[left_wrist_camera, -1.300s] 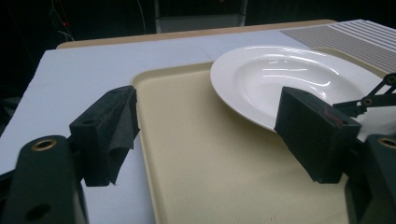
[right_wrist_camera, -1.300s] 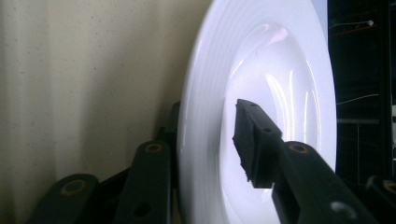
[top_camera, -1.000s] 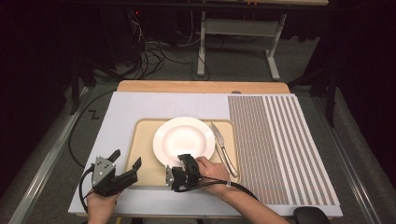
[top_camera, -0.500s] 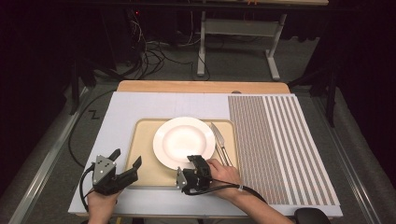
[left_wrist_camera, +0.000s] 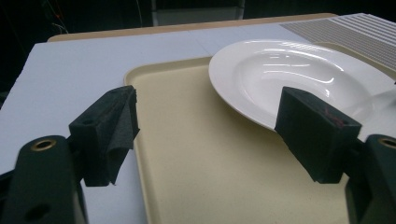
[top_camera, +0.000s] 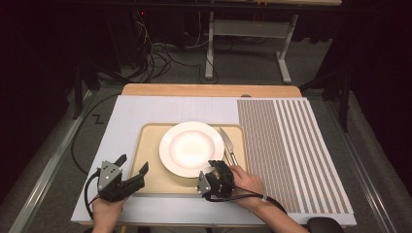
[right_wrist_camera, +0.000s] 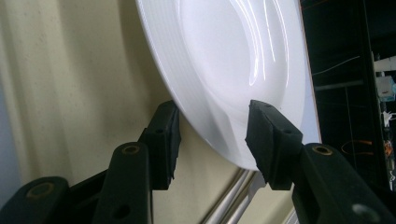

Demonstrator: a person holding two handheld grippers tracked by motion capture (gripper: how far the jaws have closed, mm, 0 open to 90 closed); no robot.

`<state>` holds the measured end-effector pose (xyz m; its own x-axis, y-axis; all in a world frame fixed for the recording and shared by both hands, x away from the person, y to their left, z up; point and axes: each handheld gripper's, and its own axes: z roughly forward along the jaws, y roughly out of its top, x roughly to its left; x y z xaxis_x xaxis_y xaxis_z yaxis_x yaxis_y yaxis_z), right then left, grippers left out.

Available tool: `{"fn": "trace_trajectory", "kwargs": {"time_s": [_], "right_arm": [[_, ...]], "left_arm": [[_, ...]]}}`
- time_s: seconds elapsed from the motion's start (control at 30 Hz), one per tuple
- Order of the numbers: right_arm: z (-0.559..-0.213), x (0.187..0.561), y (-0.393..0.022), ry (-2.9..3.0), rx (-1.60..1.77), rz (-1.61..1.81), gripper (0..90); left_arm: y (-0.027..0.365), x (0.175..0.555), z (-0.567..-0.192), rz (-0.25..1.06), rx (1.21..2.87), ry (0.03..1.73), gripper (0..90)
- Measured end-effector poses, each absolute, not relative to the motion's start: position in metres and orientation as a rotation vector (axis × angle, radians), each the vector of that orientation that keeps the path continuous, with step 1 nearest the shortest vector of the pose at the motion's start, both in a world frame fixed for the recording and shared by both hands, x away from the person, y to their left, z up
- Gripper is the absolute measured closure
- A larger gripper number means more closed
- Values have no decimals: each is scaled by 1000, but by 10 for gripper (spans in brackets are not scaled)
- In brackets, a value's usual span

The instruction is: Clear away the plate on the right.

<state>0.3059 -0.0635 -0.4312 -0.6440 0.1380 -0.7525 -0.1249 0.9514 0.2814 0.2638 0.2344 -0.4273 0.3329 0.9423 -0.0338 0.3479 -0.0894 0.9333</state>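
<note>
Dark floor and tangled cables lie beyond your table, where a pale board carries a tan tray (top_camera: 150, 167). From the high view, the white plate (top_camera: 192, 148) sits on that tray, with cutlery (top_camera: 228, 148) just beside its right rim. Your right gripper (top_camera: 210, 180) is at the plate's near edge; your left gripper (top_camera: 130, 170) hovers at the tray's near left corner, apart from the plate.

Through the left gripper view, your jaws stand wide apart and grasp nothing, the tray (left_wrist_camera: 196, 154) below them and the plate (left_wrist_camera: 299, 79) ahead to the right.

Through the right gripper view, your jaws straddle the plate's (right_wrist_camera: 224, 70) rim; I cannot tell whether the pads press on it.
</note>
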Motion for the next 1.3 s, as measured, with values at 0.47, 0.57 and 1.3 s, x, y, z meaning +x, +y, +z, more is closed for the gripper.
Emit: {"fn": "trace_trajectory", "kwargs": {"time_s": [0.47, 0.57, 1.3], "right_arm": [[-429, 307, -84, 2224, 69, 385, 556], [-429, 307, -88, 2217, 76, 378, 556], [-421, 312, -124, 2188, 155, 361, 559]], "left_arm": [[234, 264, -427, 775, 1638, 1185, 222], [234, 264, -427, 774, 1638, 1185, 222], [234, 264, -427, 775, 1637, 1186, 221]]}}
